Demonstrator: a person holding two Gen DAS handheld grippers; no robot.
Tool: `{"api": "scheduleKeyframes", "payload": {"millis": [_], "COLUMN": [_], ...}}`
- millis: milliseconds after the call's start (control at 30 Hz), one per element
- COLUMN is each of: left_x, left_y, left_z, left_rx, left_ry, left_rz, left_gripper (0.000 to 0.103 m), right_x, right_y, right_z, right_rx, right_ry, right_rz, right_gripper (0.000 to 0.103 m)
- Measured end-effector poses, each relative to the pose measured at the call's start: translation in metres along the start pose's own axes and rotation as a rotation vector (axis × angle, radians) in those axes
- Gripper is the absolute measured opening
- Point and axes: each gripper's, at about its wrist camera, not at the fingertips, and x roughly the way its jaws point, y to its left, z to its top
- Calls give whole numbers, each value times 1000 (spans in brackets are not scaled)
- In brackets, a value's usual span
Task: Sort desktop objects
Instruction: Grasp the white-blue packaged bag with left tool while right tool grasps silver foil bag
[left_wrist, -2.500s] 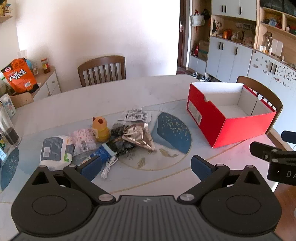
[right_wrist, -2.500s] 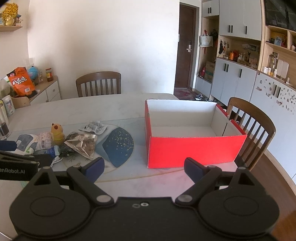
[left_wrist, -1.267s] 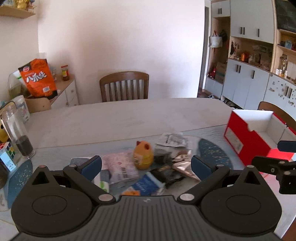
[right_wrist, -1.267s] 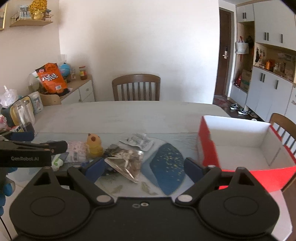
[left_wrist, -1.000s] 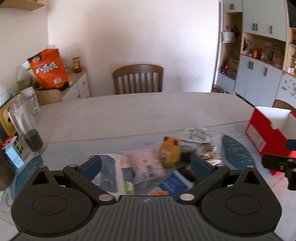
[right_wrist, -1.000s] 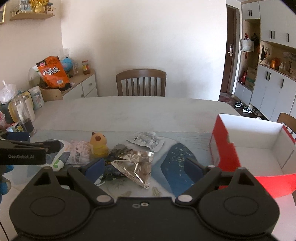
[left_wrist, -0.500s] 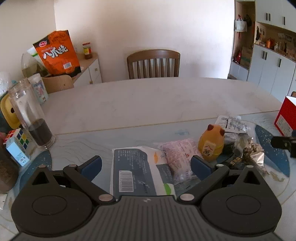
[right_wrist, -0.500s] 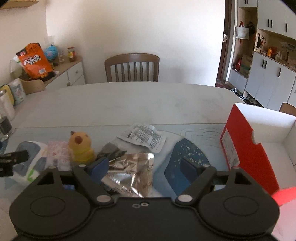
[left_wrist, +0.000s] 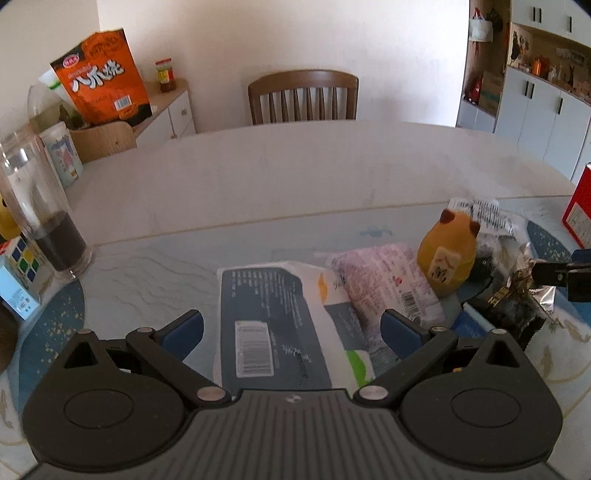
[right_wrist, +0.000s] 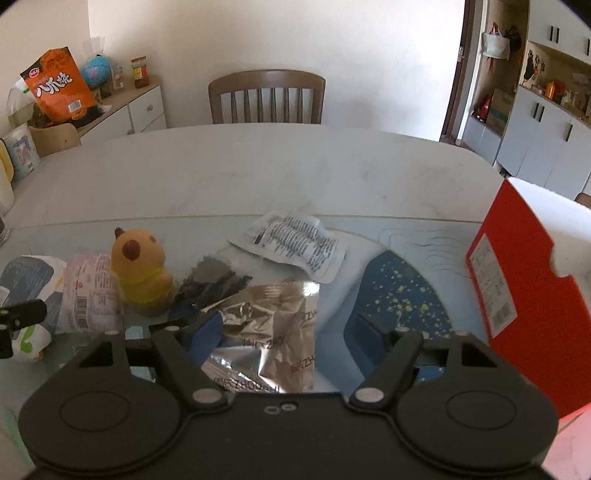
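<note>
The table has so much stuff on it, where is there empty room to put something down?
The far half of the table, between the wooden chair and the white packet, is bare. So is the blue patch between the silver bag and the red box. It is crowded around the yellow toy and the pink pack.

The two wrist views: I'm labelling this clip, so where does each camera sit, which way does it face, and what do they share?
Left wrist: on the left gripper, tilted down over the blue-grey wipes pack; the right gripper's tip shows at its right edge.
Right wrist: on the right gripper, its jaws just closing, tilted down over the silver foil bag; the left gripper's tip shows at its left edge.
Shared: yellow toy, pink packet, red box, far chair.
</note>
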Motion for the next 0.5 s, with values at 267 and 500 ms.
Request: {"api": "scheduleKeyframes", "payload": {"millis": [267,500], "left_x": [13,19], "left_y": [0,2], "left_z": [-5,-6], "left_rx": [5,2], "left_ry": [29,41], "left_rz": [-12,-16], "left_gripper": [102,101], "right_x": [14,21], "right_y": [0,-1], "right_z": [1,-5], "right_rx": [53,75], "right_ry": [57,94], "right_rz": [36,79], "right_gripper": [71,63]}}
